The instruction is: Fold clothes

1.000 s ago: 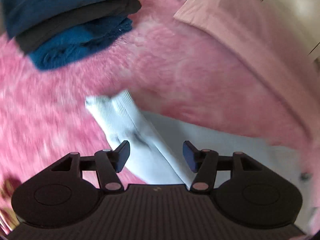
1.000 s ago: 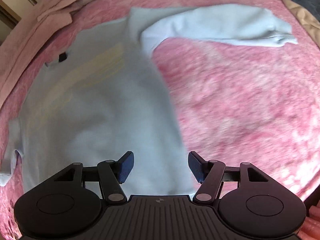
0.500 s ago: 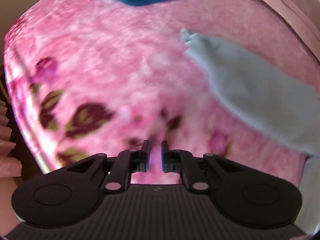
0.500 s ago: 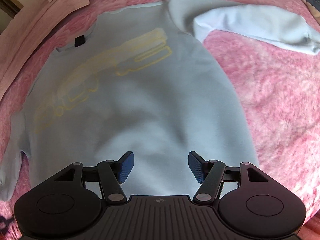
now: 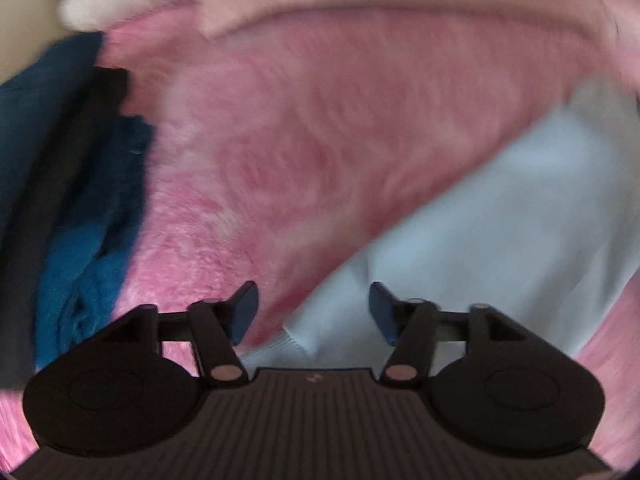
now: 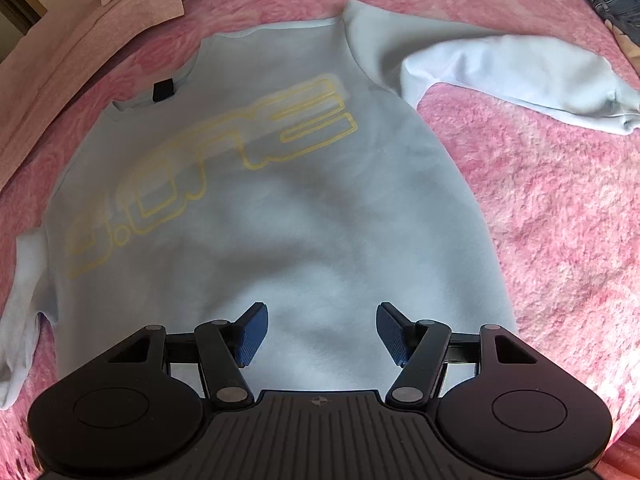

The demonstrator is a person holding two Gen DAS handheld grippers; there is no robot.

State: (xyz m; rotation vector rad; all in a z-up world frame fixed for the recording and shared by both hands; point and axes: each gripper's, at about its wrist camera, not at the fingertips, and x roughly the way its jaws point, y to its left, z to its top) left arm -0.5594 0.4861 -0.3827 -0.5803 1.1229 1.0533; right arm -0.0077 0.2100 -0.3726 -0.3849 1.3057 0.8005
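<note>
Pale-blue sweatshirt (image 6: 280, 208): flat, front up, on pink fleece blanket (image 6: 560, 220).
Print: yellow outline letters, blurred, unreadable; black neck tag (image 6: 163, 89).
Right tool (image 6: 320, 332): spread wide, empty, over hem.
Left tool (image 5: 312, 312): spread wide, empty, over sleeve (image 5: 500, 216).
Left view only: folded dark-blue stack (image 5: 72, 200).

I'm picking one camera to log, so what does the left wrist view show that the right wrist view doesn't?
Only the left wrist view shows the stack of dark folded clothes and the open left tool. Only the right wrist view shows the yellow lettering, black neck tag and open right tool. Both show the light blue sweatshirt on the pink blanket.
</note>
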